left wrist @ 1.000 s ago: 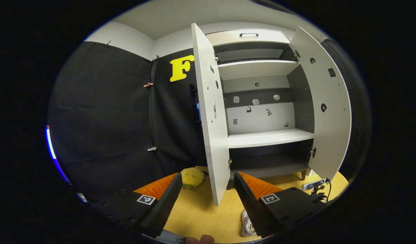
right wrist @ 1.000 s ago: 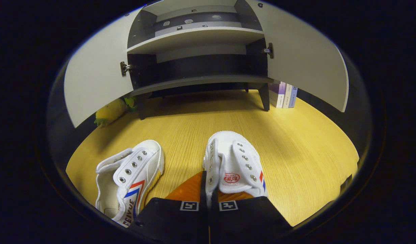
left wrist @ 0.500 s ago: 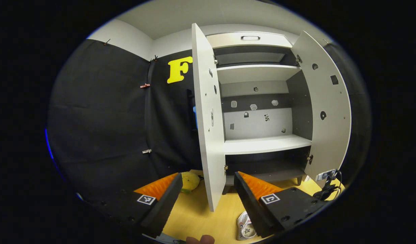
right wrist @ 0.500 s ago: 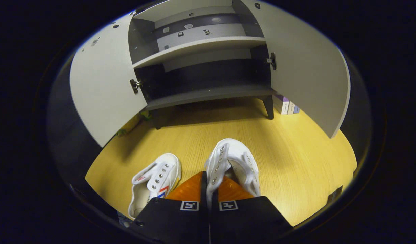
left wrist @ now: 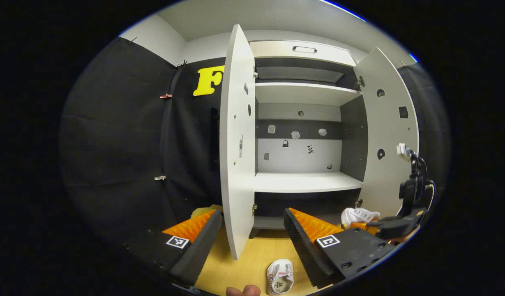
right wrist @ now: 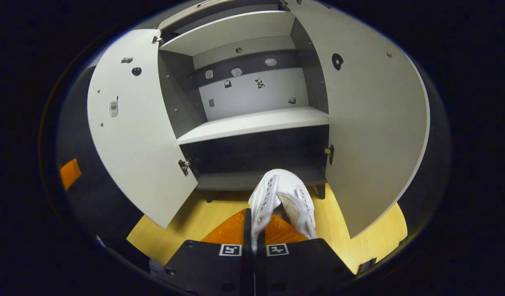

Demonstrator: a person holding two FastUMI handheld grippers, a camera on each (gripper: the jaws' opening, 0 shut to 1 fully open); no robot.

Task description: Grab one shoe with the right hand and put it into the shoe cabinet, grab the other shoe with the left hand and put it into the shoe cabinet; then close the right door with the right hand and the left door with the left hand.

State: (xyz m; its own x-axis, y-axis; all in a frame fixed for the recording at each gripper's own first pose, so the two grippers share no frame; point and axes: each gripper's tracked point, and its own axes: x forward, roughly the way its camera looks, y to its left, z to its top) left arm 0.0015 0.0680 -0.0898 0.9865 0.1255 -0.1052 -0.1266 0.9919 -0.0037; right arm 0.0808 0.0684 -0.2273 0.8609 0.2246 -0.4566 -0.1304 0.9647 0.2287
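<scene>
Shoe (right wrist: 282, 196) sits low and centre in the right gripper view, its side wall clenched between our right gripper (right wrist: 253, 230) fingers, held off the floor (right wrist: 186, 224) before the cabinet (right wrist: 252, 123); both doors stand open; in the left gripper view our left gripper (left wrist: 252, 228) gapes with nothing in it; the second shoe (left wrist: 280, 277), seemingly on its side, lies at the bottom edge.

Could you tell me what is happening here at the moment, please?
A person is putting a pair of white shoes into an open shoe cabinet. The right gripper is shut on one shoe, held in the air in front of the bottom shelf. The left gripper is open and holds nothing; the other shoe lies on the floor. Both doors stand open.
</scene>
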